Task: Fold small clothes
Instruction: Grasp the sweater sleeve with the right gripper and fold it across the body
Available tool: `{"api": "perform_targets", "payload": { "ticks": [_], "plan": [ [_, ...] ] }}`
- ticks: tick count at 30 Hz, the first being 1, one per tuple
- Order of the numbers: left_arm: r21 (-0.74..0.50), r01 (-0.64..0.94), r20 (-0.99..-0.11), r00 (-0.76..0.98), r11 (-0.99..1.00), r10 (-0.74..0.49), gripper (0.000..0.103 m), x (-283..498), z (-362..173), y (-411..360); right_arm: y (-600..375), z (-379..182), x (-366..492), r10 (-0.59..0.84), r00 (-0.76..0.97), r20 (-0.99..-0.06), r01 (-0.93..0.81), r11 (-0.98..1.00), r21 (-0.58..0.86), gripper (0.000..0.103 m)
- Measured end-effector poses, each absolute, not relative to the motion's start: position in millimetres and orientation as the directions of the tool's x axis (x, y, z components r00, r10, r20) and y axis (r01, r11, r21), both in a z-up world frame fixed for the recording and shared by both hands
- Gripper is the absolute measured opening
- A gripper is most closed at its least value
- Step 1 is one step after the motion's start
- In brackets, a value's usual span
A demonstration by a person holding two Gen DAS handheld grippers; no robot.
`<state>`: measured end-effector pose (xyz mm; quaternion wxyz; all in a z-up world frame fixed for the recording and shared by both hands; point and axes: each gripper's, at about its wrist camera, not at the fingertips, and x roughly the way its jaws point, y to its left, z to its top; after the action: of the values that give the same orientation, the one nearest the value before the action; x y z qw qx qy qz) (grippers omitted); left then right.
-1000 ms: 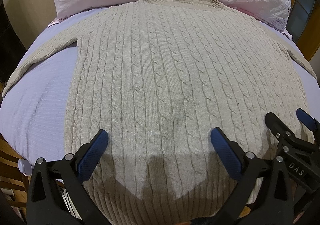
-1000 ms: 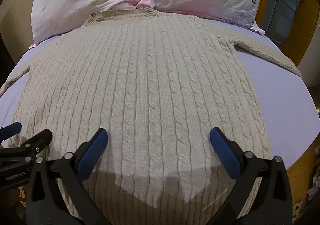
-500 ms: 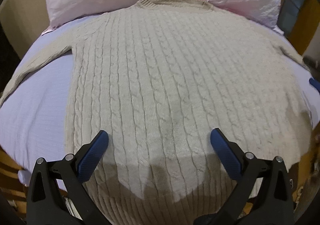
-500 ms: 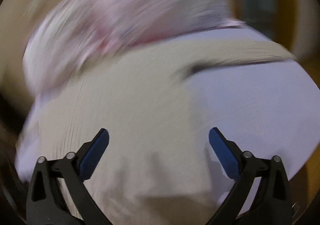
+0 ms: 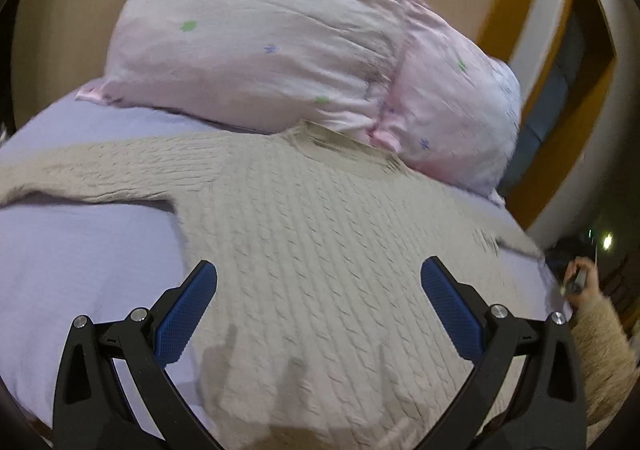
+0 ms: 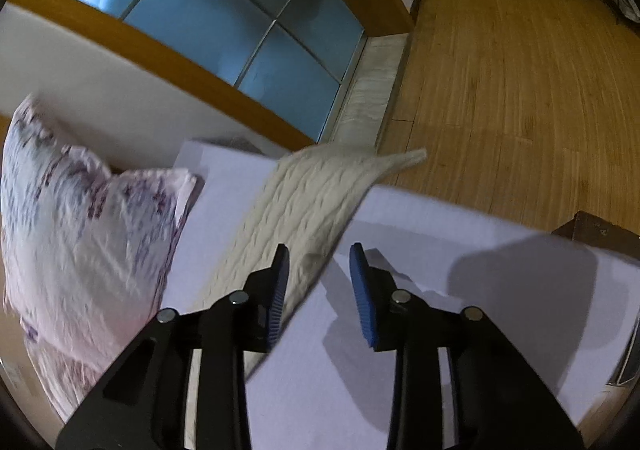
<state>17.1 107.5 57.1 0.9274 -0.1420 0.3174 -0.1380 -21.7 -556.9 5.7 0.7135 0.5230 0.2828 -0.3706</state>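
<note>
A beige cable-knit sweater (image 5: 320, 234) lies flat, front up, on the lilac bed sheet (image 5: 80, 258), collar toward the pillows. My left gripper (image 5: 318, 286) is wide open and empty, over the sweater's left side near the armpit; the left sleeve (image 5: 100, 170) stretches out to the left. My right gripper (image 6: 318, 270) is partly open, jaws narrowed, empty, at the edge of the right sleeve (image 6: 312, 194), whose cuff hangs past the bed edge. The person's right hand (image 5: 580, 282) shows at the far right in the left wrist view.
Two pink flowered pillows (image 5: 280, 50) lie at the head of the bed; one shows in the right wrist view (image 6: 80, 234). A wood-framed glass door (image 6: 240, 30) and wooden floor (image 6: 520, 70) lie beyond the bed's right edge.
My left gripper moved from the hem up and left toward the left armpit. My right gripper swung right to the right sleeve, and its jaws narrowed from wide open.
</note>
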Motion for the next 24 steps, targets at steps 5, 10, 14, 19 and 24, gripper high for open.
{"api": "perform_targets", "payload": {
  "ticks": [5, 10, 14, 19, 24],
  "plan": [
    [-0.417, 0.089, -0.535, 0.781, 0.904, -0.323, 0.102, 26, 54, 144, -568, -3, -15, -0.288, 0.567, -0.772, 0.823, 0.147, 0.549, 0.023],
    [-0.489, 0.005, -0.509, 0.810, 0.872, -0.290, 0.101, 23, 49, 189, -559, 18, 13, -0.378, 0.539, -0.752, 0.842, 0.261, 0.472, 0.007],
    [-0.542, -0.081, -0.492, 0.838, 0.836, -0.237, 0.088, 21, 47, 231, -475, 99, 65, -0.414, 0.707, -0.573, 0.684, 0.607, 0.405, 0.007],
    [-0.626, -0.227, -0.483, 0.864, 0.746, -0.143, 0.079, 17, 41, 285, -297, 159, 132, -0.093, 0.888, -0.450, 0.250, 0.919, 0.306, 0.007],
    [-0.726, -0.351, -0.486, 0.870, 0.591, -0.081, 0.069, 10, 23, 337, -125, 89, 190, 0.250, 0.657, -0.711, -0.104, 0.964, 0.243, 0.016]
  ]
}}
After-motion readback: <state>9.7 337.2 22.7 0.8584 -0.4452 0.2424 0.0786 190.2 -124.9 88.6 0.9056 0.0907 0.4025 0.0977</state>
